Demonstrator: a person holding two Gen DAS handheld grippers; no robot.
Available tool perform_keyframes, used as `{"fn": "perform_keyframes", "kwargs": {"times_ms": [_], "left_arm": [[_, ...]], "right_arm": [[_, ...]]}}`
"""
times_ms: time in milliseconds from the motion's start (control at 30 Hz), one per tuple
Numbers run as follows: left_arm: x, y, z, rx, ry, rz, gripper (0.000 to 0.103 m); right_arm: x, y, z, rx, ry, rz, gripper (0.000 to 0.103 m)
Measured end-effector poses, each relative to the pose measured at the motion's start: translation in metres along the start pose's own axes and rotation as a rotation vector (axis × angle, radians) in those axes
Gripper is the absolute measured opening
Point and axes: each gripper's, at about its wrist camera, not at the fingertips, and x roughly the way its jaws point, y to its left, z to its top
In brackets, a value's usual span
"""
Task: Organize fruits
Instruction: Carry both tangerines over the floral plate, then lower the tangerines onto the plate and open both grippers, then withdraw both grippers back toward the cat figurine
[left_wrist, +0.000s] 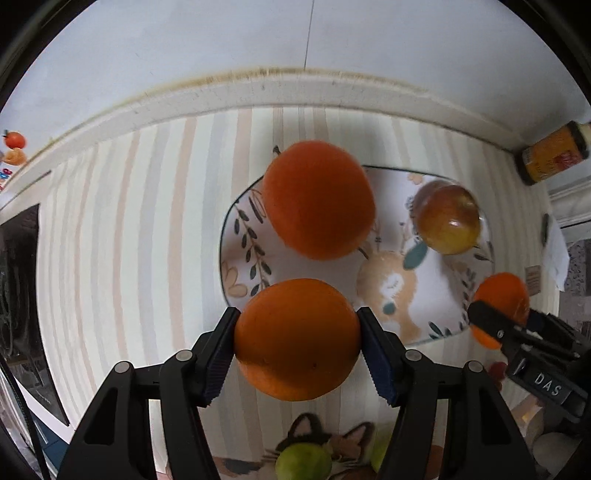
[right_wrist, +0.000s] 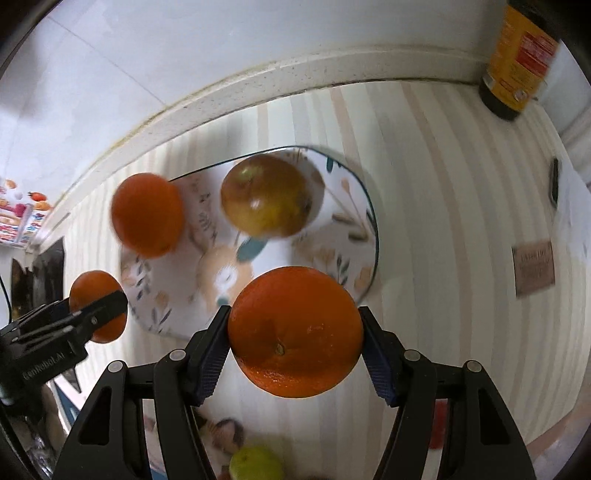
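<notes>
**Two oranges held over a crowded plate**

Two tongs are each clamped on an orange: left tongs (left_wrist: 297, 338) on one orange (left_wrist: 297, 338), right tongs (right_wrist: 294, 332) on another (right_wrist: 294, 332), above the striped bench (left_wrist: 129, 240). On the plate (left_wrist: 436, 317) below, a third orange (left_wrist: 317, 199) and an apple (left_wrist: 448, 219) leave little room; a hasty release could send round fruit rolling off.

Orange (left_wrist: 317, 201) and apple (left_wrist: 448, 219) on the plate (left_wrist: 236, 236) — apple right, bottle (left_wrist: 550, 155) beyond by the wall.

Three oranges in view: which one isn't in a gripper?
The orange on the plate, lying on the patterned plate beside the apple. The other two are clamped: one in the left gripper, one in the right gripper.
</notes>
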Motion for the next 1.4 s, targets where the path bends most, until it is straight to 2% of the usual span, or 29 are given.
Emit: {"fn": "perform_keyframes", "kwargs": {"times_ms": [67, 300, 500, 533, 567, 600, 633, 800, 1067, 1267, 1400], "left_arm": [[0.013, 0.000, 0.004, -0.010, 0.035, -0.004, 0.061], [0.037, 0.009, 0.005, -0.039, 0.084, 0.024, 0.062], [0.045, 0.006, 0.009, -0.046, 0.088, 0.038, 0.062], [0.045, 0.007, 0.009, -0.047, 0.085, 0.035, 0.062], [0.043, 0.008, 0.010, -0.049, 0.078, 0.029, 0.073], [0.037, 0.009, 0.012, -0.053, 0.064, 0.023, 0.088], [0.032, 0.012, 0.011, -0.057, 0.050, 0.018, 0.092], [0.011, 0.017, 0.007, -0.097, -0.001, -0.002, 0.094], [-0.039, 0.012, -0.022, -0.060, -0.112, 0.071, 0.094], [-0.082, 0.002, -0.063, -0.035, -0.211, 0.105, 0.094], [-0.105, 0.000, -0.090, -0.042, -0.278, 0.107, 0.094]], "right_arm": [[0.009, 0.000, 0.013, -0.002, 0.021, -0.018, 0.068], [0.029, 0.004, 0.025, -0.010, 0.043, -0.029, 0.068], [0.030, 0.002, 0.028, -0.006, 0.073, -0.009, 0.069], [0.033, 0.002, 0.029, -0.005, 0.078, -0.010, 0.071], [0.031, 0.002, 0.030, -0.001, 0.074, -0.003, 0.078], [0.027, 0.001, 0.031, 0.002, 0.075, 0.003, 0.097], [0.024, 0.001, 0.031, 0.002, 0.065, 0.003, 0.102], [0.000, 0.005, 0.024, -0.033, 0.013, -0.063, 0.102], [-0.041, 0.010, -0.012, -0.075, -0.061, -0.126, 0.102], [-0.075, 0.025, -0.041, -0.101, -0.137, -0.116, 0.102], [-0.107, 0.032, -0.065, -0.128, -0.201, -0.142, 0.102]]}}
